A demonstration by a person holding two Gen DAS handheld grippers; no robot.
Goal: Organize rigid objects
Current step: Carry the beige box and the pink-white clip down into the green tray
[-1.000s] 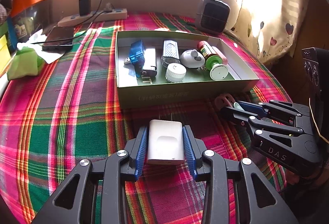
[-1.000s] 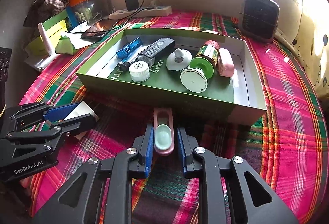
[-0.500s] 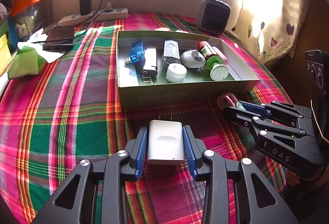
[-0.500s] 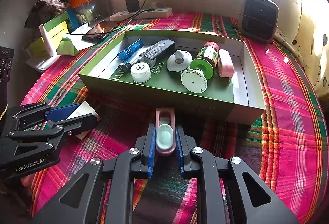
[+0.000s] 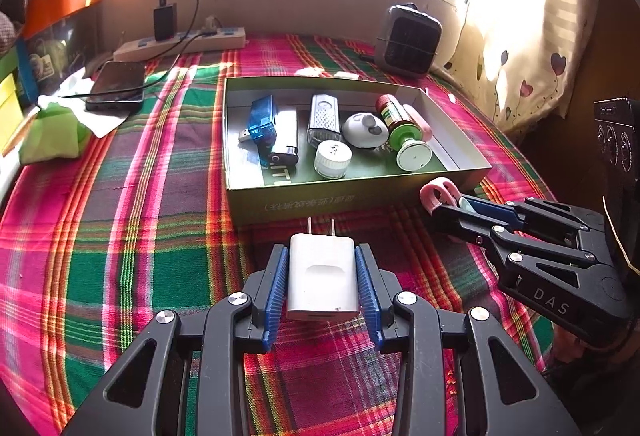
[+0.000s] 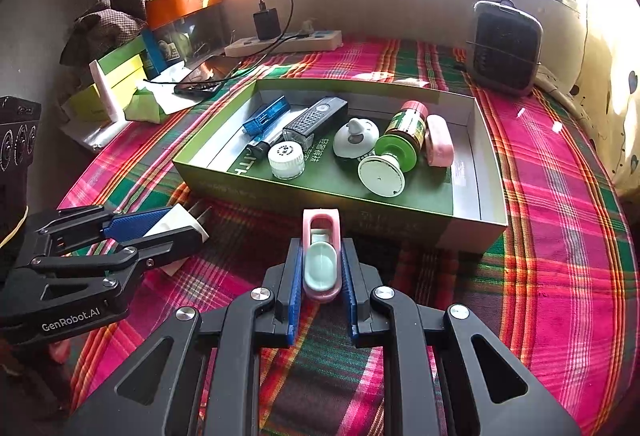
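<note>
Charger point(image 5: 323, 278): our left gripper point(image 5: 322, 290) pinches it, near the box point(image 5: 352, 197).
Clip point(image 6: 321, 262): our right gripper point(image 6: 321, 294) pinches it.
Risk: prongs may catch the box's near wall.

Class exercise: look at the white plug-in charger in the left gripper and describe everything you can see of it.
The white charger is a small, smooth, plastic-looking block with rounded corners and a shallow recessed panel on its upper face. Two flat metal prongs stick out of its far end, pointing toward the green box but stopping short of it. A slot-like port shows on its near end. The left gripper has its blue-padded jaws pressed on the two long sides. Whether its underside touches the plaid cloth cannot be told.
</note>
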